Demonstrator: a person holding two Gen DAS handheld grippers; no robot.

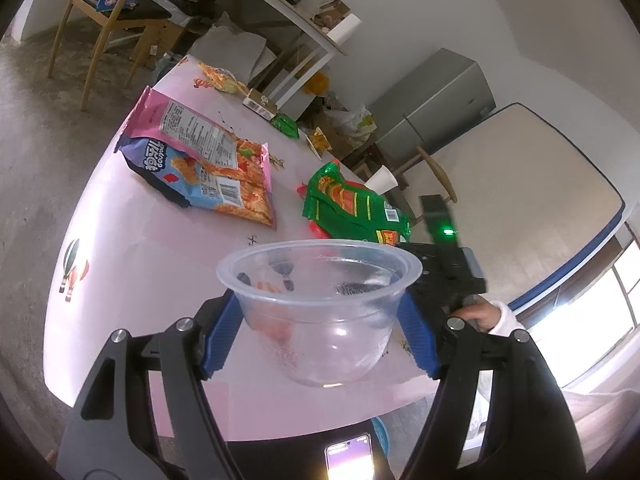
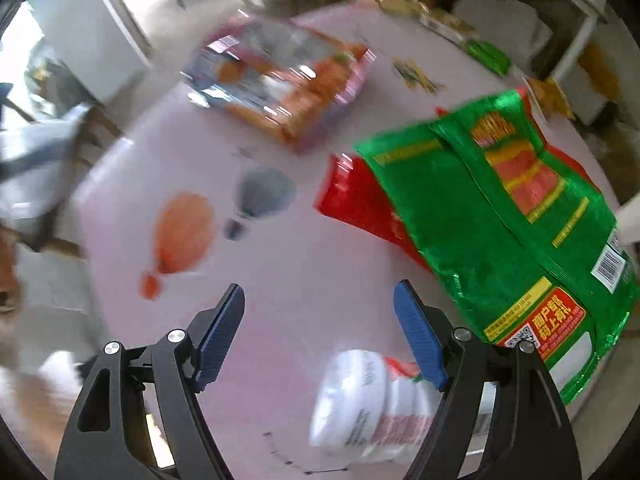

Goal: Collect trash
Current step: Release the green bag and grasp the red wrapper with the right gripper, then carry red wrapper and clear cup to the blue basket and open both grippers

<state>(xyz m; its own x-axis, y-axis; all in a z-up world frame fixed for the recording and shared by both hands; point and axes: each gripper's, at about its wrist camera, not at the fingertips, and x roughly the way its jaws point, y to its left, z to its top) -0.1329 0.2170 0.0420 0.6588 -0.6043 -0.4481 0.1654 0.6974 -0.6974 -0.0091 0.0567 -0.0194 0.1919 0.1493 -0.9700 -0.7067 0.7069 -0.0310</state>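
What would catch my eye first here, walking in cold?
Probably the clear bowl, clamped between the left gripper's blue pads just above the pink table. Next, the shiny green bag lying over a red one, to the right of the open right gripper.

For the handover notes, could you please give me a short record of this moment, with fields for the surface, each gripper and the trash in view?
surface: pink tablecloth printed with hot-air balloons
left gripper: jaws closed on a clear plastic bowl, held above the cloth
right gripper: jaws open, nothing between them, pointing down at the cloth
nearest the right gripper: green snack bag lying over a red wrapper; blurred white container near the lower edge
further off: pink and orange snack bag
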